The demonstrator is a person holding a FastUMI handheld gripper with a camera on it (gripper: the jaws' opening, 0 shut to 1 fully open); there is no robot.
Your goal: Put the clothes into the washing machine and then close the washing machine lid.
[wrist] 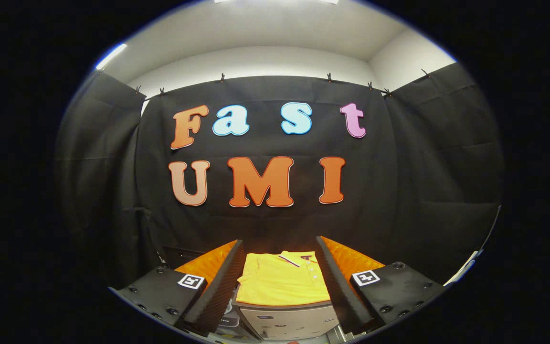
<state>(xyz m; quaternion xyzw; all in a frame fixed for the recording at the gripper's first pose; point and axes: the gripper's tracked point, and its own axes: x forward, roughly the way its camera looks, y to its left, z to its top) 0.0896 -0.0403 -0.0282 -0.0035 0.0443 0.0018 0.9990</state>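
Tool (280,282) spread wide, holding nothing, folded yellow shirt (282,282) ahead between its fingers, atop washing machine (289,320).

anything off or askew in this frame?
Nothing stands out. The yellow polo shirt lies folded flat on a light-coloured appliance top, seen between the open fingers of the gripper, which touch nothing.
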